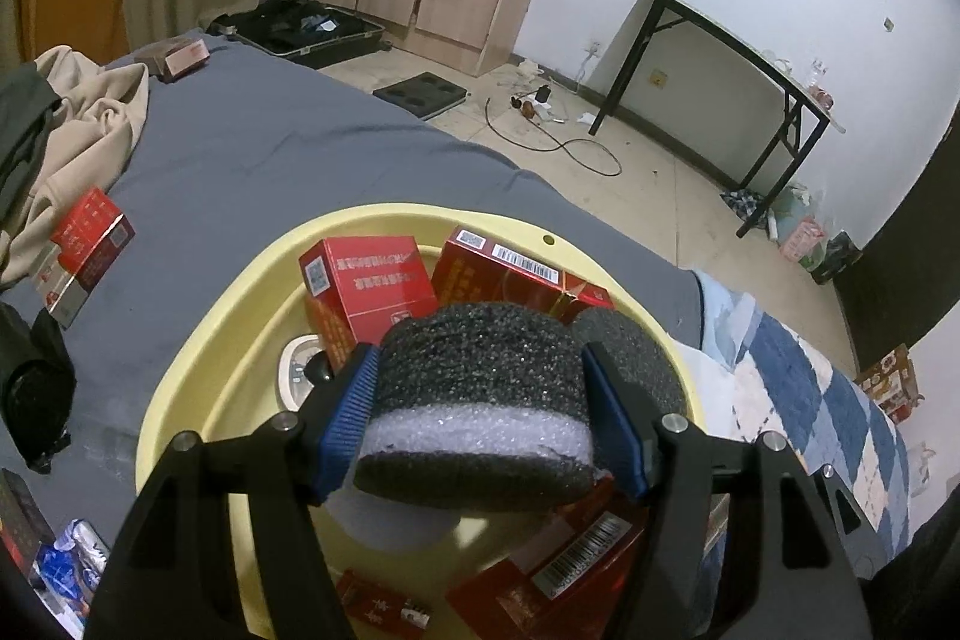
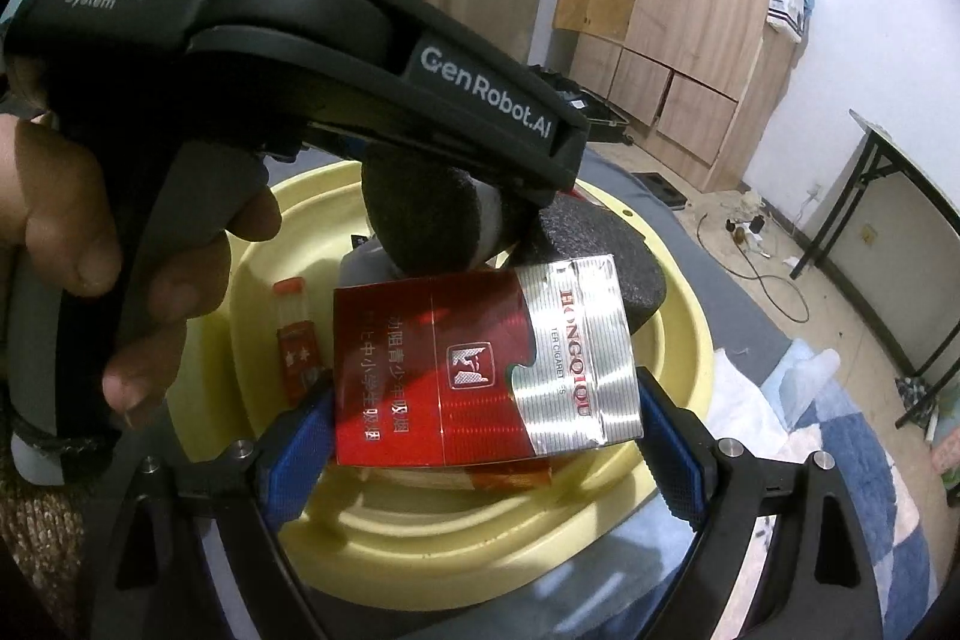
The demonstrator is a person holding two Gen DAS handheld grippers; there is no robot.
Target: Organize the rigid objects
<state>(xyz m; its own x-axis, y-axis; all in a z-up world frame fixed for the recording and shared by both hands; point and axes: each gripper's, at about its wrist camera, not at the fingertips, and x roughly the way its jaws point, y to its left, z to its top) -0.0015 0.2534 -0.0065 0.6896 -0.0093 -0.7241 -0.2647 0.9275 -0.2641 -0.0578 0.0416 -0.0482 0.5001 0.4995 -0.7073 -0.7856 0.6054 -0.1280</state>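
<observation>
Between the left gripper (image 1: 480, 400)'s blue pads sits a foam roll (image 1: 480, 400), black with one white band, above a pale yellow basin (image 1: 180, 400). Between the right gripper (image 2: 486, 430)'s blue pads, a red-and-silver striped cigarette pack (image 2: 480, 370).

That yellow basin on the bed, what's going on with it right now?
A person is sorting things into the yellow basin with two handheld grippers. The left gripper holds a black-and-white foam roll over it; the right gripper holds a red cigarette pack above it. Several red packs already lie inside.
</observation>
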